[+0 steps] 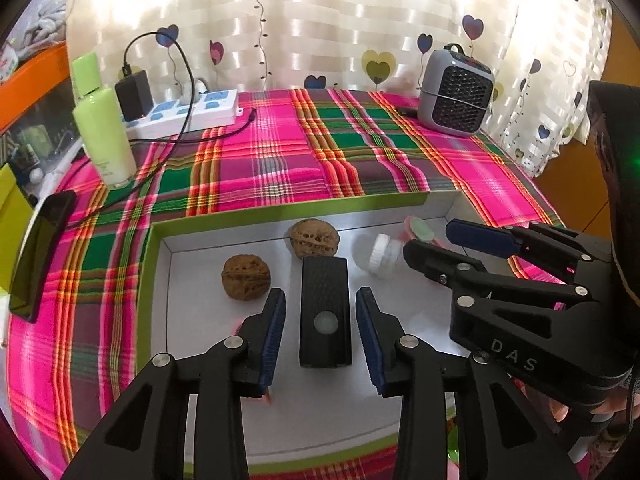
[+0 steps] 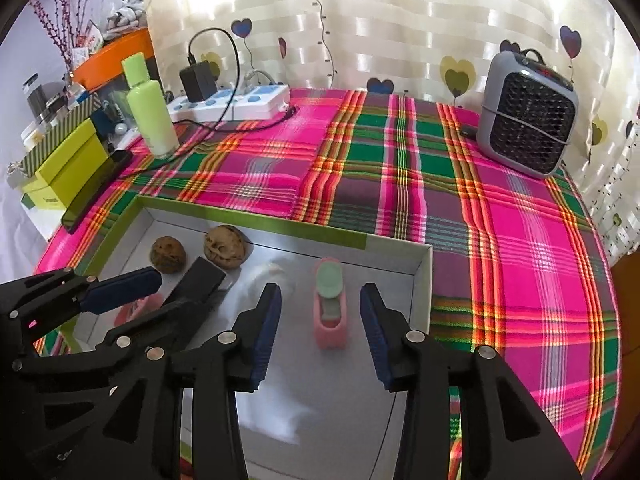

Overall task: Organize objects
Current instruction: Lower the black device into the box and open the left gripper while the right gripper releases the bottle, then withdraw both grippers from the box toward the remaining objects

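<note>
Two tools are hovering over a shallow green-rimmed box (image 1: 224, 216) on a plaid-covered worktop (image 1: 280, 152), where small objects are being gathered. The left tool (image 1: 320, 336) is standing spread, its blue pads clear on either side of a black rectangular device (image 1: 325, 312) lying flat on the box's white floor. The right tool (image 2: 316, 332) is likewise spread, straddling a pink clip-like object (image 2: 329, 312) without pressing it. Two walnuts (image 1: 246, 277) are sitting near the box's far wall, one just beyond the black device, and a white capped bottle (image 1: 378, 256) is showing blurred, apparently rolling between device and pink object.

The loose bottle is looking like the main risk: being round, it may be rolling into either item and nudging it askew. The tools are also working close together in a crowded box, so a careless lift could be clipping a walnut or the other tool's fingers.
</note>
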`<state>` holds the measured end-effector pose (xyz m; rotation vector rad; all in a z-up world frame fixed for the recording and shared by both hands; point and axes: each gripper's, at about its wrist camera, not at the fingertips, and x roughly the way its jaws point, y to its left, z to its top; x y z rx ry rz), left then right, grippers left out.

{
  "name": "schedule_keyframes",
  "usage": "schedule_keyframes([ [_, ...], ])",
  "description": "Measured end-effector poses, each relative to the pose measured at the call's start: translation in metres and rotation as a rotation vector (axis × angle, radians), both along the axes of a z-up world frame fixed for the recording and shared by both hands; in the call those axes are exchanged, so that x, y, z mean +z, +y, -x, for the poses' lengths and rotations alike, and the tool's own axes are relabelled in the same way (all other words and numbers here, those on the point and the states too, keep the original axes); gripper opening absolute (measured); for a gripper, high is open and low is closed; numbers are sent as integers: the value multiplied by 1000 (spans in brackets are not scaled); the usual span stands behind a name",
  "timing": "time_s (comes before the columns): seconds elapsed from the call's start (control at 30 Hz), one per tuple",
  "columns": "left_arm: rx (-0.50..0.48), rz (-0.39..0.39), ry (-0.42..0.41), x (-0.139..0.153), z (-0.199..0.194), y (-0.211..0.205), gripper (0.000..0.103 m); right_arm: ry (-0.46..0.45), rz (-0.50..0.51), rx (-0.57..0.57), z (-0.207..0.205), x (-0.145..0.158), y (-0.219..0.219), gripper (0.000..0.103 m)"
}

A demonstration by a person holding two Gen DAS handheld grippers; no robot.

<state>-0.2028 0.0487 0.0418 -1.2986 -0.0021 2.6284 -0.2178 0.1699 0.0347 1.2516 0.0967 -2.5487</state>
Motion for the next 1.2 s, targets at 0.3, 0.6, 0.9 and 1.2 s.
schedule_keyframes([
  [0.3,21,7,36,12,-23,-5,35,32,13,-31,-19,12,5,43],
  [0.6,22,3,69,23,-48,-8,35,50,25,-41,-43,17,4,43],
  [0.9,40,-16,80,25,-73,-13,35,94,35,-58,-74,26,5,42],
  [1.2,69,10,113,23,-102,-21,35,115,55,-63,-107,27,9,42],
])
